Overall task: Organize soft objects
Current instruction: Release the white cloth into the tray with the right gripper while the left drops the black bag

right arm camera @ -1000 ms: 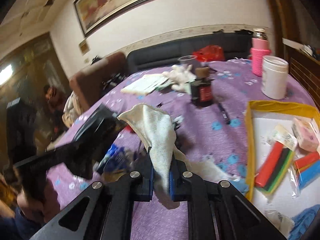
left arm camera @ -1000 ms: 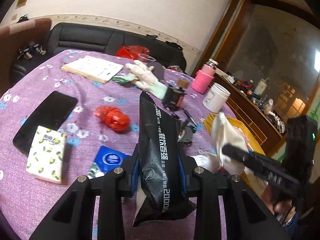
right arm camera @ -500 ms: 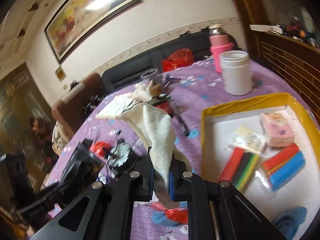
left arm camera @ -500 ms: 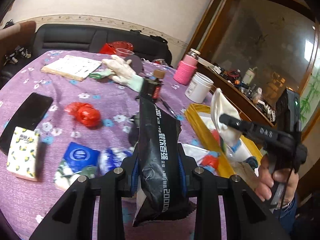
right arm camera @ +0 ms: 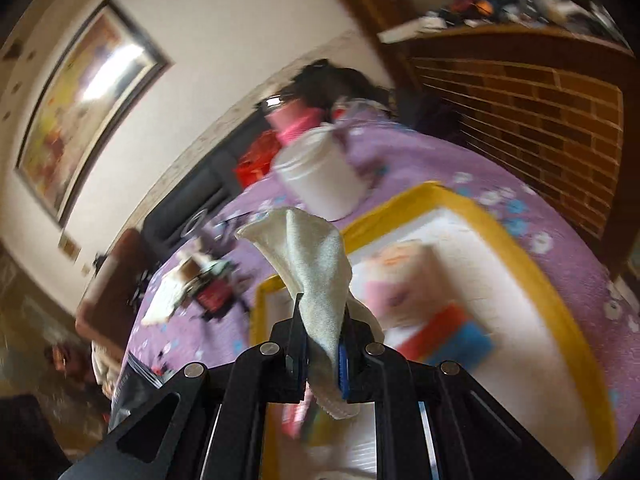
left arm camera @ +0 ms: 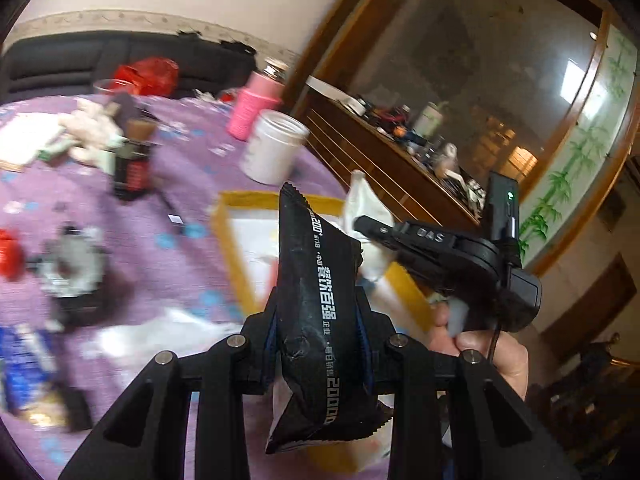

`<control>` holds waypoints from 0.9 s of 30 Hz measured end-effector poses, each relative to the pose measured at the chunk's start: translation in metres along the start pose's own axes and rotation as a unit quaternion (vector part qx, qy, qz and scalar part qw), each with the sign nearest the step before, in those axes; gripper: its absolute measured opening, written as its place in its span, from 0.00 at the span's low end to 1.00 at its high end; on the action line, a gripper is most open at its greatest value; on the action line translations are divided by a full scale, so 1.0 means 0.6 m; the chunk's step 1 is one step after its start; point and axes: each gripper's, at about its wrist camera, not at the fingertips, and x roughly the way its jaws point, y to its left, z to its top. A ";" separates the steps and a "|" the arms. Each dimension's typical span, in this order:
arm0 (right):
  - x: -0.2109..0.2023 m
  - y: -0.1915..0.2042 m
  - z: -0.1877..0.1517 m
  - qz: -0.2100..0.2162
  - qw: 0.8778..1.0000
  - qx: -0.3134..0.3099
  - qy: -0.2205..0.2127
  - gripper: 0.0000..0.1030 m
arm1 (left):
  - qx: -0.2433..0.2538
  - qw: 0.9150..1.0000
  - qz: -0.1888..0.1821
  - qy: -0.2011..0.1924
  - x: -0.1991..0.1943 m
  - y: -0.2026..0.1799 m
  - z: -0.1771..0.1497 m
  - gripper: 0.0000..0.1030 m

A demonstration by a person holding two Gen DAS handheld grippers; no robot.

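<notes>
My left gripper [left arm camera: 318, 320] is shut on a black soft packet with white lettering [left arm camera: 316, 280], held upright above the near edge of the yellow-rimmed tray [left arm camera: 228, 240]. My right gripper [right arm camera: 322, 328] is shut on a white cloth [right arm camera: 316, 268] that stands up between its jaws, over the same yellow-rimmed tray [right arm camera: 532, 256]. In the left wrist view the right gripper [left arm camera: 376, 232] comes in from the right in a person's hand [left arm camera: 492, 352], with the white cloth [left arm camera: 364, 208] on it. The tray holds a pink pack [right arm camera: 396, 276] and red and blue packs [right arm camera: 452, 332].
On the purple flowered tablecloth [left arm camera: 188, 184] stand a white jar [left arm camera: 274, 148], a pink-sleeved flask [left arm camera: 256, 102] and a dark bottle [left arm camera: 134, 160]. A blue tissue pack [left arm camera: 24, 364] and a red bag [left arm camera: 6, 252] lie at the left. A wooden sideboard [left arm camera: 400, 160] runs along the right.
Both grippers have swung right across the table, from over the loose items to over the yellow tray. The right gripper has rolled, tilting its view. Packet and cloth stay gripped.
</notes>
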 end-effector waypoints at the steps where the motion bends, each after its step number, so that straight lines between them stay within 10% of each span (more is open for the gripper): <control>1: -0.001 -0.015 0.006 -0.007 1.000 0.013 0.001 0.12 | 0.002 1.000 -0.002 0.006 0.022 -0.011 -0.001 0.29; 16: 0.024 -0.094 0.021 -0.078 0.994 0.069 0.040 0.15 | 0.004 0.996 -0.031 0.085 0.129 -0.047 -0.040 0.36; 21: 0.022 -0.087 0.018 -0.070 0.994 0.071 0.038 0.39 | 0.000 0.996 -0.032 0.085 0.127 -0.040 -0.041 0.45; 27: 0.002 -0.071 0.022 -0.068 0.996 0.059 0.006 0.45 | 0.003 0.998 -0.026 0.058 0.104 -0.040 -0.033 0.53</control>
